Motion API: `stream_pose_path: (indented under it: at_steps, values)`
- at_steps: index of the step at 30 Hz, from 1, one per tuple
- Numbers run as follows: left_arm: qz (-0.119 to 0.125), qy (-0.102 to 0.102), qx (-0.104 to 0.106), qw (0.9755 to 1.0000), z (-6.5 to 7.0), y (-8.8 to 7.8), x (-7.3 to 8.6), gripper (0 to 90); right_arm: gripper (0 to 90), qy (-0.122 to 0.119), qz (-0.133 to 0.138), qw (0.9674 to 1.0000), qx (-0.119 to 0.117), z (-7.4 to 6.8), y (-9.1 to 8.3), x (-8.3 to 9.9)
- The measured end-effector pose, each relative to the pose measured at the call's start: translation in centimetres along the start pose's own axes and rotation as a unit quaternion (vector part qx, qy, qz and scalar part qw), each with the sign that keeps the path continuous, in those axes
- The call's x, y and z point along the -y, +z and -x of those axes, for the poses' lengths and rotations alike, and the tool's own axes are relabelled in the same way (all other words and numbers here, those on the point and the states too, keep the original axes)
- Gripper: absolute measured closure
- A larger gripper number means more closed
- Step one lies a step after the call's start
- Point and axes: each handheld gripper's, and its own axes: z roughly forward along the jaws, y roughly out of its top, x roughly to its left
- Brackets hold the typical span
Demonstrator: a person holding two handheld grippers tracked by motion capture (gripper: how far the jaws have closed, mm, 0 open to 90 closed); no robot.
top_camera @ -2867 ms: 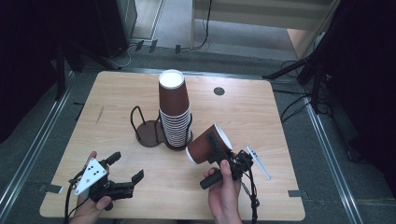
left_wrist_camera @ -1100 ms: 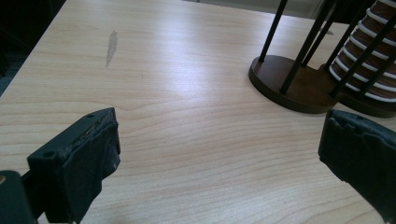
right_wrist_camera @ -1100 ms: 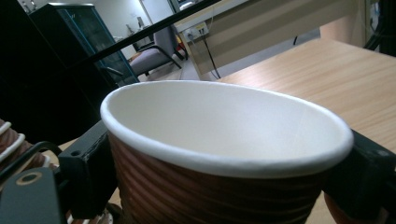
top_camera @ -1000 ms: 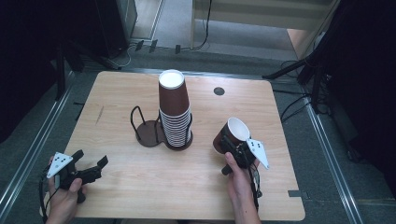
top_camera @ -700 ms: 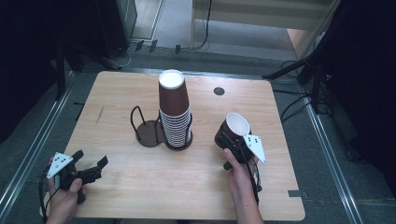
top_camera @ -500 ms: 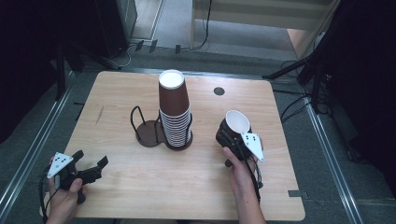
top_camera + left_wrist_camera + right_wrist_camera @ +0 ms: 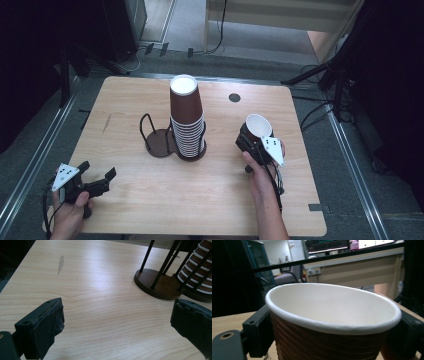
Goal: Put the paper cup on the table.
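The right gripper point(image 7: 254, 141) squeezes the brown paper cup point(image 7: 332, 322) at the table's point(image 7: 150, 200) right side, so lower it flat and slowly before letting go; the left gripper point(image 7: 95, 179) waits open.

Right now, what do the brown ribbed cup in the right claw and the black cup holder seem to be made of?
Brown ribbed cup: likely paper, matte, with corrugated wall and rolled white rim. Black cup holder: probably metal, thin dark rods on a glossy brown round base.
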Motion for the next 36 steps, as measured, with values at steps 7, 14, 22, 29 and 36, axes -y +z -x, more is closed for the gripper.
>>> stream_pose_path:
  at_steps: [7,14,22,29,36]
  values:
    - [0.000,0.002,0.000,1.0000,0.0,0.0,0.0,0.0,10.3,-0.023,-0.003,0.9996,0.019,0.8,0.8,0.7]
    - [0.001,0.000,-0.001,1.0000,0.0,0.0,0.0,0.0,10.4,-0.033,-0.007,0.9993,0.018,0.7,1.4,1.3]
    - [0.000,0.000,0.000,1.0000,0.0,0.0,0.0,0.0,9.6,-0.051,-0.004,0.9984,0.022,0.6,2.0,2.0]
    - [0.002,0.003,0.001,1.0000,0.0,0.0,0.0,0.0,9.3,-0.069,-0.010,0.9973,0.021,0.5,2.1,2.4]
    - [0.002,0.004,0.003,1.0000,0.0,0.0,0.0,0.0,8.8,-0.084,-0.008,0.9963,0.016,0.4,2.1,2.6]
